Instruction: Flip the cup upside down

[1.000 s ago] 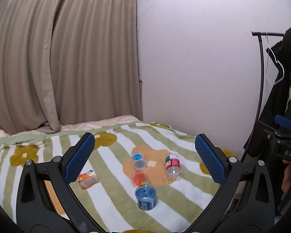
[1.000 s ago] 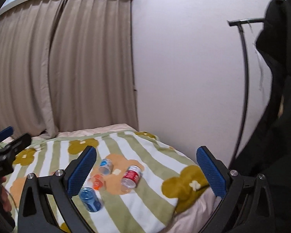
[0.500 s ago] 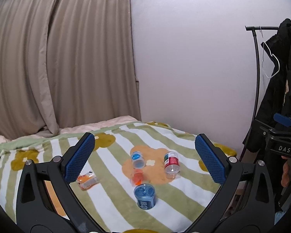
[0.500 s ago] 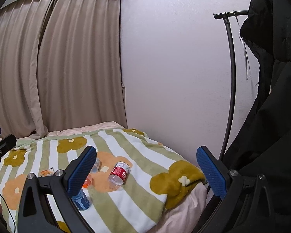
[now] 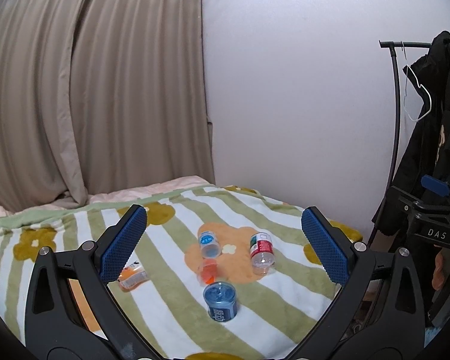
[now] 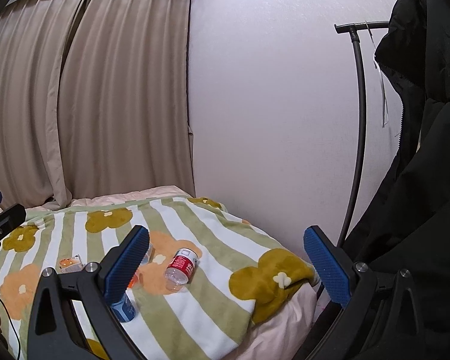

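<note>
Several small cups lie on a striped flower blanket. A blue cup stands nearest, also partly hidden behind my right finger in the right wrist view. A small orange cup sits behind it. A blue-labelled clear cup and a red-labelled clear cup lie on their sides; the red one also shows in the right wrist view. My left gripper is open and empty, above and short of the cups. My right gripper is open and empty, off the bed's right side.
An orange-labelled cup lies at the left on the blanket. A white wall and beige curtains stand behind the bed. A coat rack with a black coat stands close on the right. The bed's edge drops off at right.
Both grippers have drawn back and shifted; the cups look farther away and the right view has swung toward the coat rack. No cup has moved.
</note>
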Tool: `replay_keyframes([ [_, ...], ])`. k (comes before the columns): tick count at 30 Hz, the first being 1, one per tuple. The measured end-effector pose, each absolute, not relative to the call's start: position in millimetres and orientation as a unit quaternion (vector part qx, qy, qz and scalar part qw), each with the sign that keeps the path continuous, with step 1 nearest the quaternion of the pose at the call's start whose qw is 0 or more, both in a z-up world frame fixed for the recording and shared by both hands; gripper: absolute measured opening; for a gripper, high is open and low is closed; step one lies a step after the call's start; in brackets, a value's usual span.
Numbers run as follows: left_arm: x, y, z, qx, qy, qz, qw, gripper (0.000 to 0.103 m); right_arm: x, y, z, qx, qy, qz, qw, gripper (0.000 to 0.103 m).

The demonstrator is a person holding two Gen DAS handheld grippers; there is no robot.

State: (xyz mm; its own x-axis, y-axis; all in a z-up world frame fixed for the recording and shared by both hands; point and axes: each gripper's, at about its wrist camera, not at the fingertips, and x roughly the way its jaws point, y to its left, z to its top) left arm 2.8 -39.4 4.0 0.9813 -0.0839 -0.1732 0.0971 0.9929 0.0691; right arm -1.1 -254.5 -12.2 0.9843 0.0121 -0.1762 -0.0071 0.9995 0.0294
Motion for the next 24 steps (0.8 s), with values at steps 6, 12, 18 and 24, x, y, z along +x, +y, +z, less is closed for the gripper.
replay_keyframes([
  [6,3.4,-36.3,1.0,0.027,0.091,-0.053,0.994,0.103,0.4,-252.8,-12.8,0.007,0.093,0.000,0.996,0.103],
  [12,2.5,-35.0,1.4,0.025,0.089,-0.051,0.994,0.103,-0.6,-252.3,-12.6,0.006,0.091,0.000,0.996,0.103],
  [18,3.0,-35.2,1.0,0.025,0.089,-0.051,0.994,0.103,-1.0,-252.4,-12.5,0.006,0.092,0.000,0.996,0.103],
  [24,3.2,-35.2,0.8,0.025,0.090,-0.052,0.994,0.103,-0.6,-252.5,-12.6,0.006,0.092,0.000,0.996,0.103],
])
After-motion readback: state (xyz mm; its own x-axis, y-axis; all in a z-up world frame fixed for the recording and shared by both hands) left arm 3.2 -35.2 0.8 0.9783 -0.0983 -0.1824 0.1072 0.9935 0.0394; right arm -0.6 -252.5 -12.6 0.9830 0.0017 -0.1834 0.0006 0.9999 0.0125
